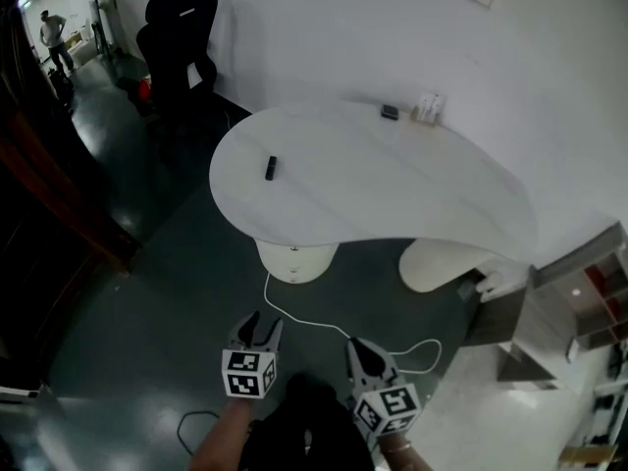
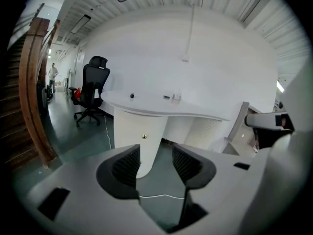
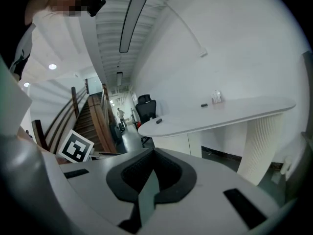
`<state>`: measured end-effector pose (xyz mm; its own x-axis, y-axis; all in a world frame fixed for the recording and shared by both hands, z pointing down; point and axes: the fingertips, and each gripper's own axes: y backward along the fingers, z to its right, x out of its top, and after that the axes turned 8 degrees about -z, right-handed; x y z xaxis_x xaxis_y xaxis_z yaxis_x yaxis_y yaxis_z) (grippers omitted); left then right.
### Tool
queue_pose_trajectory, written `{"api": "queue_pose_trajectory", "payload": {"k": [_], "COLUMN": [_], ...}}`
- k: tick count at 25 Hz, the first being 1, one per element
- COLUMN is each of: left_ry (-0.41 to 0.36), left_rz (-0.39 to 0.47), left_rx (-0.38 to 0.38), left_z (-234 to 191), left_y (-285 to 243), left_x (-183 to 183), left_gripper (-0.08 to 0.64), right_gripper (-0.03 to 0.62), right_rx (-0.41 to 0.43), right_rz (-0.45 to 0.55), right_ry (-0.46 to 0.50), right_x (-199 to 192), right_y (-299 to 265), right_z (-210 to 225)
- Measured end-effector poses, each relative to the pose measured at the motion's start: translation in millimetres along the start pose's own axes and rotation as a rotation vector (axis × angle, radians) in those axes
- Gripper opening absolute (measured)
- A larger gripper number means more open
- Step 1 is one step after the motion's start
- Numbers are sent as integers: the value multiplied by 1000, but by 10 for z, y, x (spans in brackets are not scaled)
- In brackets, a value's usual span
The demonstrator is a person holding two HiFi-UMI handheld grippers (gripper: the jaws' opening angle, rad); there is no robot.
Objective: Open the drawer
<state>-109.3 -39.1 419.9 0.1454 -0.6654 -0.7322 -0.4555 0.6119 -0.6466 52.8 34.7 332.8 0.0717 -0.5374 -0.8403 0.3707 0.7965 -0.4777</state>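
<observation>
left gripper (image 1: 261,330): jaws wide apart, nothing between them; through the gap in its own view (image 2: 155,163) i see only floor and a white cable (image 1: 324,324).
right gripper (image 1: 361,351): jaws closed tip to tip (image 3: 154,168), empty.
position: both grippers hang over the floor at 6 o'clock of the desk (image 1: 373,184), touching nothing.
drawer: i judge it to be the front of the pedestal (image 1: 294,263) under the desk, marked by a small knob (image 1: 294,248); it sits at 12 o'clock from the left gripper, well apart. no seam can be made out.
done: nothing yet; the front looks flush and the knob untouched.
left to do: reach the knob, close on it, pull toward 6 o'clock.
</observation>
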Motion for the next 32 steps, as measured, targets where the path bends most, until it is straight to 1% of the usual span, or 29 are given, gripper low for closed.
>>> {"api": "queue_pose_trajectory", "payload": {"k": [4,9,12,15,20,25,29,32], "left_ry": [-3,-38,-22,-16,-30,-34,-27,-22], "left_rz": [-40,-74,-91,-101,-108,-96,-87,-90], "left_rx": [2,5,14,24,60,76,93,108], "left_z": [-96,-143,-164,-191,-287,-419,-584,-681], "left_y": [-336,-739,-990,-1296,-1828,-2364,-2820,-3119], "left_x": [-7,-68,-136,-201,-377,-589,-796,-960], "left_gripper": [189,190,190,190,190,192,195,194], "right_gripper": [3,3,3,3,3,3,3,3], "right_rx": [-1,11,19,27,66,89,87,92], "right_rz": [-16,-36,-44,-42,-71,-84,-80,-76], "right_ry": [-7,-1,5,39,65,102,83,90], "right_x": [37,-7,-63,-134,-486,-884,-1204,-1414], "right_y": [-277,-604,-825,-1019,-1322,-1648,-1930,-2122], "right_z": [158,306,414,546,767,1017,1255,1384]}}
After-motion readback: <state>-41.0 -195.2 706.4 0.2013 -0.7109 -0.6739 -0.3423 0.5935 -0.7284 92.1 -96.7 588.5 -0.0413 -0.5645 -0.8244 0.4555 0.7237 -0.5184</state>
